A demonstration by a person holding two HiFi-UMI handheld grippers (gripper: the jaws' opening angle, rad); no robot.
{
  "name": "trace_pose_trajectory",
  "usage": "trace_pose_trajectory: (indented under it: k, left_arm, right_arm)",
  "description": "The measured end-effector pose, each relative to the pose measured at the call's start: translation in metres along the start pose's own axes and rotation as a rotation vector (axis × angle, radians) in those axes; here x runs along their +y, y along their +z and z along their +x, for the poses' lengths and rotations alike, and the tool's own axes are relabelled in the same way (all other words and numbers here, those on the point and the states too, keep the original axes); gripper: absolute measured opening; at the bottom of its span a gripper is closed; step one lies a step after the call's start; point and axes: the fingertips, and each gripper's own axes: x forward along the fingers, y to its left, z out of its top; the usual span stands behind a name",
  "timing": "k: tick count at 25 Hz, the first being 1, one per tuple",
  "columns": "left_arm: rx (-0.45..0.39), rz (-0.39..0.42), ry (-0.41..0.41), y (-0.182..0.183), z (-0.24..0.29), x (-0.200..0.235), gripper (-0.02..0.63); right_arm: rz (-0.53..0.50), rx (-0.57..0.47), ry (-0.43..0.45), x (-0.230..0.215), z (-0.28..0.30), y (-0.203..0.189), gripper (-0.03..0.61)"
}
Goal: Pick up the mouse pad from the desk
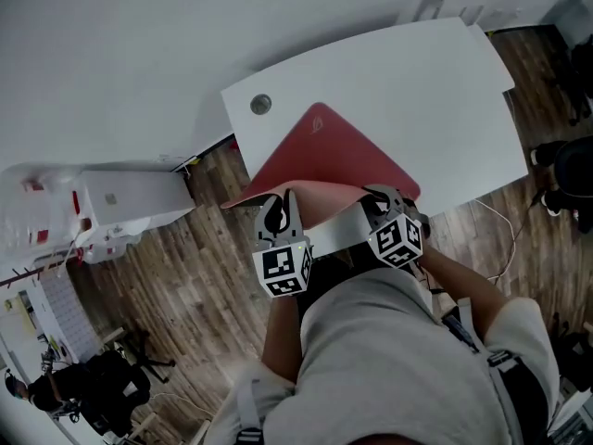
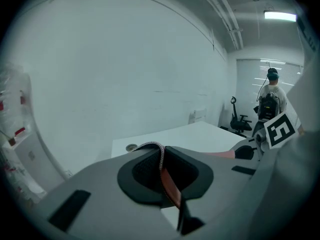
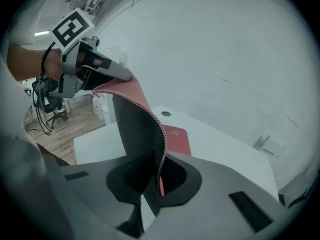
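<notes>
The red mouse pad (image 1: 324,151) lies across the near left part of the white desk (image 1: 435,91), its near edge curled up off the surface. My left gripper (image 1: 278,213) is shut on that raised edge at the near left corner, and my right gripper (image 1: 384,202) is shut on it further right. In the left gripper view the pad's stitched edge (image 2: 161,156) runs between the closed jaws of the left gripper (image 2: 162,171). The right gripper view shows the pad's black underside (image 3: 137,134) rising from the right gripper (image 3: 155,181) toward the left gripper (image 3: 107,76).
A round cable hole (image 1: 261,104) sits in the desk's left corner, beyond the pad. A white cabinet (image 1: 130,197) stands on the wooden floor at left, and cables (image 1: 500,230) hang off the desk's right edge. Another person (image 2: 270,101) and an office chair (image 2: 239,119) are far behind.
</notes>
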Motion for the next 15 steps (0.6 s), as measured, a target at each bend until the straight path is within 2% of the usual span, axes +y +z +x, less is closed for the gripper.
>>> trace_pose_trajectory:
  k: [5, 11, 15]
  left_arm:
    - [-0.028, 0.018, 0.012, 0.012, -0.014, 0.015, 0.035]
    - [-0.097, 0.033, -0.035, 0.043, -0.034, 0.019, 0.035]
    - [-0.13, 0.05, -0.036, 0.058, -0.05, 0.018, 0.035]
  right_arm:
    - [0.044, -0.026, -0.069, -0.003, -0.01, 0.03, 0.051]
    - [0.102, -0.098, -0.174, -0.016, -0.031, 0.063, 0.051]
    - [0.094, -0.146, -0.228, -0.026, -0.038, 0.083, 0.05]
